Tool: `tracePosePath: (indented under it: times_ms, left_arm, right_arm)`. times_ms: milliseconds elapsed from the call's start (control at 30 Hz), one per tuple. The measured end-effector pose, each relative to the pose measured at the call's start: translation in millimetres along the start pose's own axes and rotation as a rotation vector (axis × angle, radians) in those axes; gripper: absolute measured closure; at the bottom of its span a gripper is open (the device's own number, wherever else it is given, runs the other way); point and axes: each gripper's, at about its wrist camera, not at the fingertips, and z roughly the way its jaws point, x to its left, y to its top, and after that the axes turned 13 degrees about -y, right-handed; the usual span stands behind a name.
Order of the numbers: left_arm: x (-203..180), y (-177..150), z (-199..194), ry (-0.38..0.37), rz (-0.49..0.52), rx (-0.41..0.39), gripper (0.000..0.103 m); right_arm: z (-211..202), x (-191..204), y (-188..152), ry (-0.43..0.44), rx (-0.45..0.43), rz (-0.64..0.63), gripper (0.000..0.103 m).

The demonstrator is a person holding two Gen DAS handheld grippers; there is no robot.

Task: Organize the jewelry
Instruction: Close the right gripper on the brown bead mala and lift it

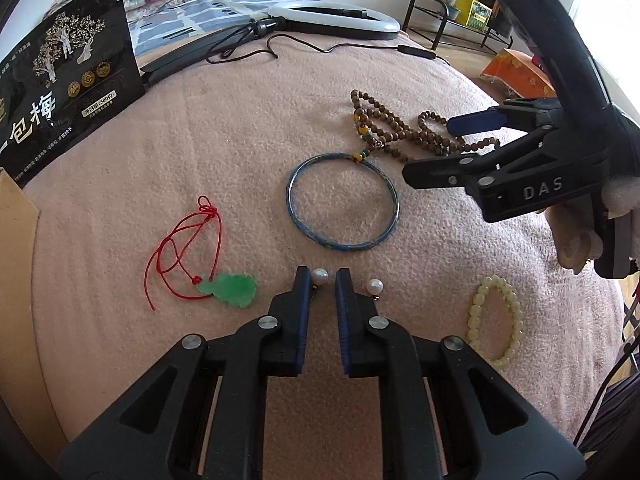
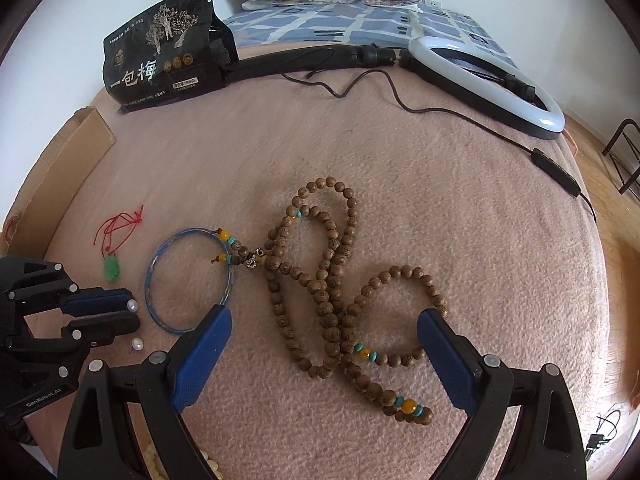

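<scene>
carefully now: the left hand-held gripper (image 1: 322,278) sits part-open around one pearl earring (image 1: 320,276), mid-bed on the pink blanket (image 1: 200,140); its twin pearl (image 1: 375,285) lies just beside. close squarely on the pearl. the right hand-held gripper (image 2: 324,322) hangs released above the wooden bead necklace (image 2: 320,280).

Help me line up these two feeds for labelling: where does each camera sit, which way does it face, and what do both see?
Left wrist: rides the left claw, looking forward and down at the pink blanket; its fingers flank a pearl earring, with the right claw at right.
Right wrist: rides the right claw, looking down over the wooden bead necklace; the left claw shows at lower left.
Shared: blue bangle, jade pendant, necklace, both earrings, ring light, black pouch.
</scene>
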Motion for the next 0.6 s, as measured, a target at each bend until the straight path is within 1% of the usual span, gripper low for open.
tracePosePath:
  times_ms: [100,233,300,367,400,467,500,567,600]
  left_arm:
    - [2,-1,0,-0.003,-0.002,-0.002,0.095]
    - [2,-2,0,-0.006,-0.006,-0.009,0.096]
    - [2,-2,0,-0.005,-0.004,-0.012,0.096]
    - [2,-2,0,-0.006,-0.006,-0.013,0.096]
    - [3,-3,-1,-0.008,-0.008,-0.014,0.096]
    - [3,-2,-1,-0.011,-0.013,-0.015,0.096]
    - [3,-2,-2,-0.012,-0.015,-0.016,0.096]
    - [3,-2,-3,-0.013,-0.02,-0.018,0.096]
    - [3,-2,-3,-0.014,-0.022,-0.018,0.096]
  right_arm:
    - [5,2,1,-0.009,0.005,0.0,0.008]
    - [12,4,0,-0.022,0.01,0.001,0.008]
    - [13,4,0,-0.029,0.008,0.003,0.009]
    - [13,3,1,-0.035,0.006,0.008,0.019]
    - [13,2,2,-0.035,0.005,0.011,0.022]
    - [11,0,2,-0.036,0.005,0.016,0.036]
    - [11,-1,2,-0.036,0.004,0.018,0.041]
    - [9,-2,2,-0.03,0.002,0.021,0.06]
    - [8,-3,2,-0.03,0.002,0.022,0.064]
